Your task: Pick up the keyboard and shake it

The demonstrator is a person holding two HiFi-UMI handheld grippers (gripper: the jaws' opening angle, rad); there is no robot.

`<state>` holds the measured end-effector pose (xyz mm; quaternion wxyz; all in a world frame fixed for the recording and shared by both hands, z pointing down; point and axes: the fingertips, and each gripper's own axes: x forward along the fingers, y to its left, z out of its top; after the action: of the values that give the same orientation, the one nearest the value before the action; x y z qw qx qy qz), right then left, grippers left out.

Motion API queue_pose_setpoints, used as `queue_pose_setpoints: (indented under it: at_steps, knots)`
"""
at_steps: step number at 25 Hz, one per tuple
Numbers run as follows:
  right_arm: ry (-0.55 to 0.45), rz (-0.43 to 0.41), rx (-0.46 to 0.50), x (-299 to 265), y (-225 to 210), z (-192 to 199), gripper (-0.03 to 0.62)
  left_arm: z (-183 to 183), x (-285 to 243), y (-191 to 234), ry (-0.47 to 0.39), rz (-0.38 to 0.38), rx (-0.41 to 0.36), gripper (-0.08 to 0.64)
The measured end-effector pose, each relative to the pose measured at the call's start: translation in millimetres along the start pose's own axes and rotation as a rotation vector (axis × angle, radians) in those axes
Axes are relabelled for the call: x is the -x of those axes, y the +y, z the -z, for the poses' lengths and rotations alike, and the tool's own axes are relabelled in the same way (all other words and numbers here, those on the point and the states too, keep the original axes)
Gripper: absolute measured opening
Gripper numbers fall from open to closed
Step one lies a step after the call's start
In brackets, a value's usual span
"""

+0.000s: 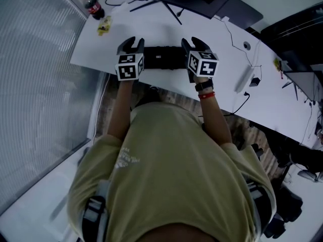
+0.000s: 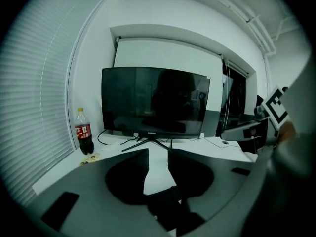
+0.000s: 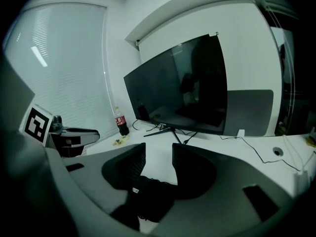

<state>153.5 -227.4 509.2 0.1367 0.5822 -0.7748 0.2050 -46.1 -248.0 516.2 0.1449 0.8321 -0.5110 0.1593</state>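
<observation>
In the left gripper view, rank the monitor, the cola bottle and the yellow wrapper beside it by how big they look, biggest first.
1. monitor, by far the largest.
2. cola bottle.
3. yellow wrapper, the smallest; it lies flat, so it looks thinner still.

The desk (image 1: pixel 282 110) is viewed from head height, steeply downward, with the person's torso (image 1: pixel 171 170) filling the lower frame. The two gripper views are set low and close over it, aimed at the monitor (image 2: pixel 153 102) — squarely from the left, obliquely from the right. Desk, monitor and bottle (image 2: pixel 83 132) are shared by all three.
</observation>
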Motion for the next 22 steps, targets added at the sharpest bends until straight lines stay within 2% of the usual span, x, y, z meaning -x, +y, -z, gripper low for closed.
queue_pose_setpoints:
  at_steps: [9, 14, 17, 22]
  knots:
    - [-0.167, -0.042, 0.064, 29.9, 4.8, -49.1, 0.090, -37.3, 21.7, -26.2, -0.122, 0.015, -0.059, 0.067]
    - [-0.164, -0.059, 0.111, 40.6, 1.6, -51.3, 0.055, -45.8, 29.0, -30.1, -0.149, 0.016, -0.075, 0.035]
    - [-0.136, -0.064, 0.152, 48.7, 0.2, -39.4, 0.036, -42.5, 32.4, -37.0, -0.158, 0.020, -0.084, 0.020]
    - [-0.093, -0.072, 0.143, 63.2, -3.5, -17.5, 0.031, -38.9, 41.8, -46.0, -0.160, 0.024, -0.088, 0.020]
